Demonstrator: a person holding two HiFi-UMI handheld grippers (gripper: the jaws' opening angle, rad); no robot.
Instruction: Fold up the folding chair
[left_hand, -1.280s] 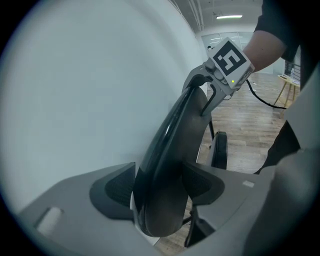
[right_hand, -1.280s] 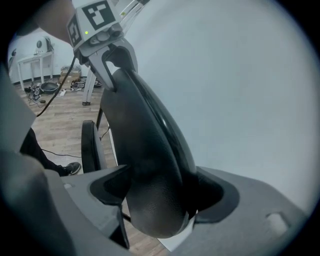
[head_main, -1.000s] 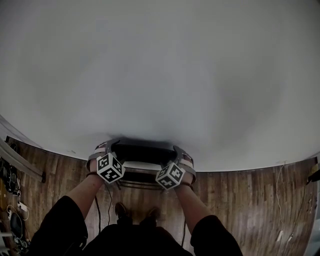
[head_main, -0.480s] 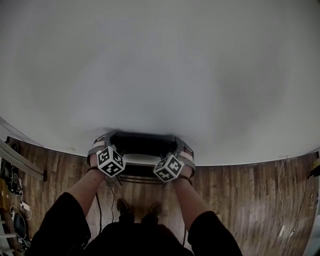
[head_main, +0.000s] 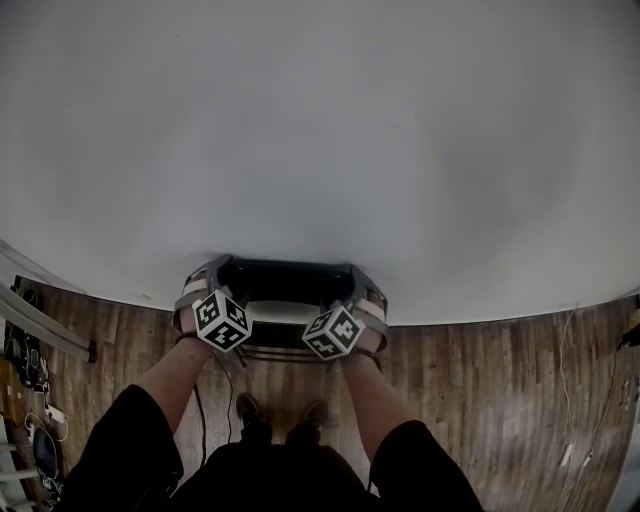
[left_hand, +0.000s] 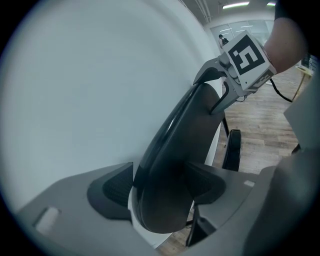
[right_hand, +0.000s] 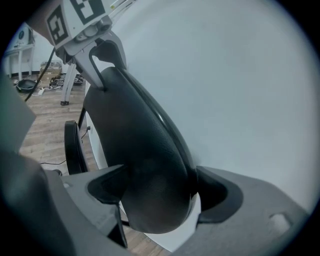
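White wall (head_main: 320, 120) meets the wooden floor's (head_main: 480, 400) far edge, where the folding chair (head_main: 285, 283) stands, seemingly folded already, its backrest (left_hand: 185, 130) clamped in the left claw (left_hand: 160, 185) while the right claw (right_hand: 160, 187), pads barely against it, has just been opening, probably starting the release.

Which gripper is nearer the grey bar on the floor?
Left. The left gripper holds the backrest end toward the grey bar; right gripper, jaws just opening around the other end.
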